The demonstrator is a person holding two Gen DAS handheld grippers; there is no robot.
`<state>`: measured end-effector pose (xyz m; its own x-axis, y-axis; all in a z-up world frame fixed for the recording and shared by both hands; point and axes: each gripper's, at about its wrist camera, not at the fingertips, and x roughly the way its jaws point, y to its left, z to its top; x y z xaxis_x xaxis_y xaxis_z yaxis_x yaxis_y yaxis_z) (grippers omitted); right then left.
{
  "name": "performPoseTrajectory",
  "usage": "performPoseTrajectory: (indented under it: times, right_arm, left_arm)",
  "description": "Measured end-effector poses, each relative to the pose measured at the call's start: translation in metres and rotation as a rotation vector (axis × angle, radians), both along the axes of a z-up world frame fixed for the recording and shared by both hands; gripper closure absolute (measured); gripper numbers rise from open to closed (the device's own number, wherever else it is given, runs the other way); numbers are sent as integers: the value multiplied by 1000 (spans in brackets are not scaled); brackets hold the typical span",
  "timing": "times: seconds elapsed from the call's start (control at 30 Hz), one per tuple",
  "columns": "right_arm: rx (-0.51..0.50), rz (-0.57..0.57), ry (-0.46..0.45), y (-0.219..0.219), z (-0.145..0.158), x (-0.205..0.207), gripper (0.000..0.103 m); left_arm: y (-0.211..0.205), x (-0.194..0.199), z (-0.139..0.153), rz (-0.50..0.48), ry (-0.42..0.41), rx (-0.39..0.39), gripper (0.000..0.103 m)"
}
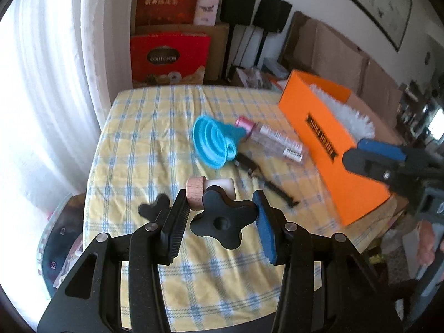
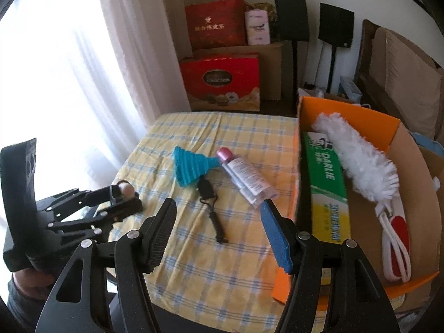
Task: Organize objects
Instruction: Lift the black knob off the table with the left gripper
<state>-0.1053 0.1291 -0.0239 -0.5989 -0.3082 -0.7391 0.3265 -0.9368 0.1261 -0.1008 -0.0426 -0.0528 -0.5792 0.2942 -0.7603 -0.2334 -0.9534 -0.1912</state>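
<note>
My left gripper is shut on a black star-shaped knob above the checked tablecloth. Just beyond it is a small white jar with a wooden lid; whether it is held too I cannot tell. A blue funnel, a clear bottle with a pink cap and a black strap lie mid-table. My right gripper is open and empty above the strap, near the bottle and funnel. The left gripper shows at left in the right wrist view.
An orange box on the right holds a white duster and a green toothpaste carton. The box also shows in the left wrist view. Red gift boxes, speakers and cardboard stand behind the table. A curtain is at left.
</note>
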Motion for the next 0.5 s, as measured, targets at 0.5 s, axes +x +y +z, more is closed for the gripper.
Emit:
performPoseTrajectory:
  times: [0.5]
  right_arm:
    - [17,21,-22,-10,-12,4,37]
  left_arm:
    - [-5,13,-44,25,-60,-21,27]
